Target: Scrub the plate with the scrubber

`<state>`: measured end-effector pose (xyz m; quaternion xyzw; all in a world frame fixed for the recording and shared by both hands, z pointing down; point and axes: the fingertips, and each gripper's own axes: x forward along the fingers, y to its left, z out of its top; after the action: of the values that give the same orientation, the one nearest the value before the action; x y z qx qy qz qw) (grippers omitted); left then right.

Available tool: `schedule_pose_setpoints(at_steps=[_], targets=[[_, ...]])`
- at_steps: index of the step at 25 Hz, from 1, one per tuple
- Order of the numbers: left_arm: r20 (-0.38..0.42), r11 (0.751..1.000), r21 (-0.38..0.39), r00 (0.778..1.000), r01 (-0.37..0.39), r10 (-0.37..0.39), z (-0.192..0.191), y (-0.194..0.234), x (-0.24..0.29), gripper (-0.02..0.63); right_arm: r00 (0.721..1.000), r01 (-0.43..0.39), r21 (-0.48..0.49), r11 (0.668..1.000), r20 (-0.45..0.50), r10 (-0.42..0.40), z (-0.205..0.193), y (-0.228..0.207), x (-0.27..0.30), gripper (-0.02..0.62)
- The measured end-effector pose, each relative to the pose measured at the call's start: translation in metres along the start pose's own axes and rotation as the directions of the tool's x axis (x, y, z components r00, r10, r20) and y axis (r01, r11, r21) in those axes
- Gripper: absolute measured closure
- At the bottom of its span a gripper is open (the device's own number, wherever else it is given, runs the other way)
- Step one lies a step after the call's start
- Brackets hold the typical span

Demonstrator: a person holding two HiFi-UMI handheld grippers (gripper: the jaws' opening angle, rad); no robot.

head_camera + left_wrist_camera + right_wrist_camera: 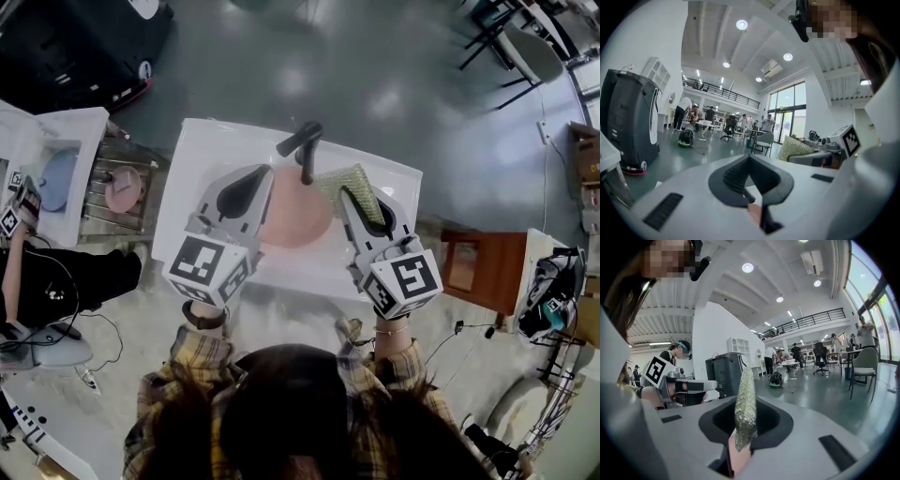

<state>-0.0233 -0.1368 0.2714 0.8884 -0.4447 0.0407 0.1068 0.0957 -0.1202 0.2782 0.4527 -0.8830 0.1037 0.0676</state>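
- One plate [292, 220], pink, sits between the two grippers over the white basin [206, 159].
- Left gripper [247, 186]: jaws tight together, seemingly on the plate rim.
- Right gripper [361, 208] clamps the scrubber [345, 181] just beside the plate; contact unclear, and the scrubbing looks barely begun.

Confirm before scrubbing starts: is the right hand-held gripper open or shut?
Shut: the right hand-held gripper pinches the glittery scrubber between its jaws.
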Motion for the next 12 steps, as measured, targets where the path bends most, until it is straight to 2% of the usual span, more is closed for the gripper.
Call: schedule_pose_setpoints(at_steps=[8,12], targets=[[-0.049,0.999,-0.03,0.998,0.043,-0.044,-0.046,0.01,0.012,0.592,0.995,0.05,0.033,0.998,-0.091,-0.046,-0.045,-0.014,0.004,0.52],[-0.077,0.999,-0.034,0.996,0.034,-0.036,-0.077,0.024,0.013,0.592,0.987,0.06,0.035,0.998,-0.15,-0.054,-0.073,-0.018,0.01,0.52]])
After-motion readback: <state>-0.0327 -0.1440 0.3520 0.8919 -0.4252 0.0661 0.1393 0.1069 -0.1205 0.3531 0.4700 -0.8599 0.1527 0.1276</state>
